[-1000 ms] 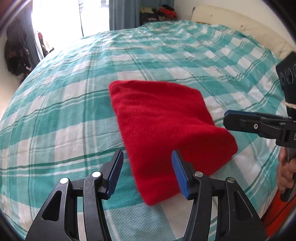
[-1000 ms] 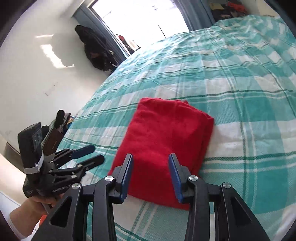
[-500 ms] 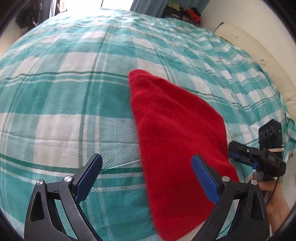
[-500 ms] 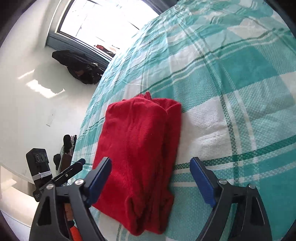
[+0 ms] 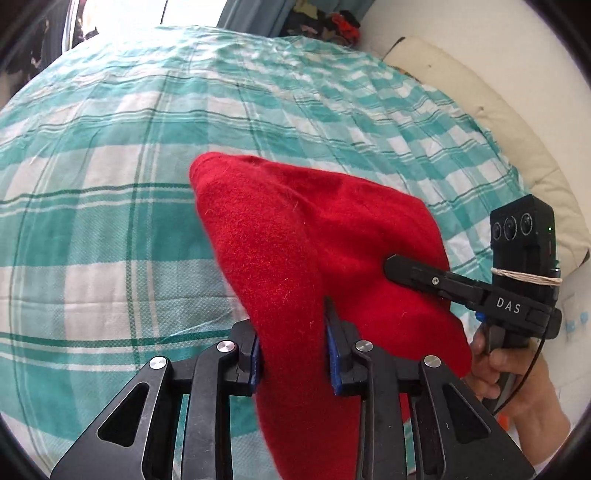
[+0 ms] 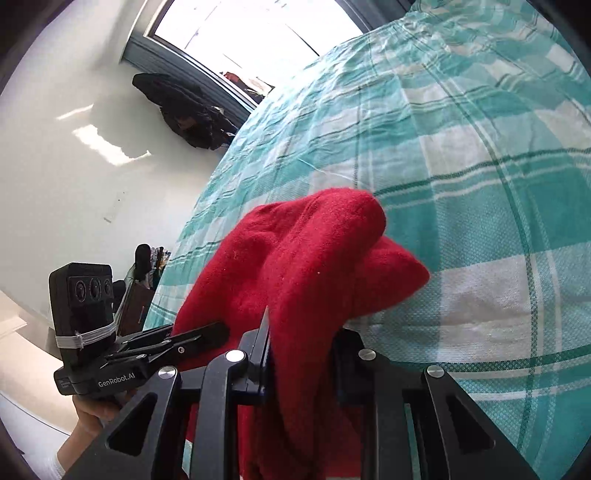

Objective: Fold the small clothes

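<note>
A folded red woolly garment (image 5: 295, 236) lies on the teal checked bedspread (image 5: 110, 184), its near edge lifted. My left gripper (image 5: 293, 343) has its jaws closing on the garment's near left corner, and the blue pads press the bunched cloth. In the right wrist view my right gripper (image 6: 303, 354) also has its jaws closing, and red cloth (image 6: 306, 266) is pinched between its pads at the near right corner. Each gripper shows in the other's view: the right one (image 5: 410, 273) at the garment's right side, the left one (image 6: 199, 334) at its left side.
A cream headboard cushion (image 5: 480, 110) runs along the bed's far right side. A bright window (image 6: 240, 33) and dark clothes (image 6: 184, 110) on the white wall stand beyond the bed's left side. A clothes pile (image 5: 317, 22) sits past the far end.
Both grippers went from wide open astride the garment's near corners to clamped on the cloth. The near edge has risen off the bedspread and bunched up.
</note>
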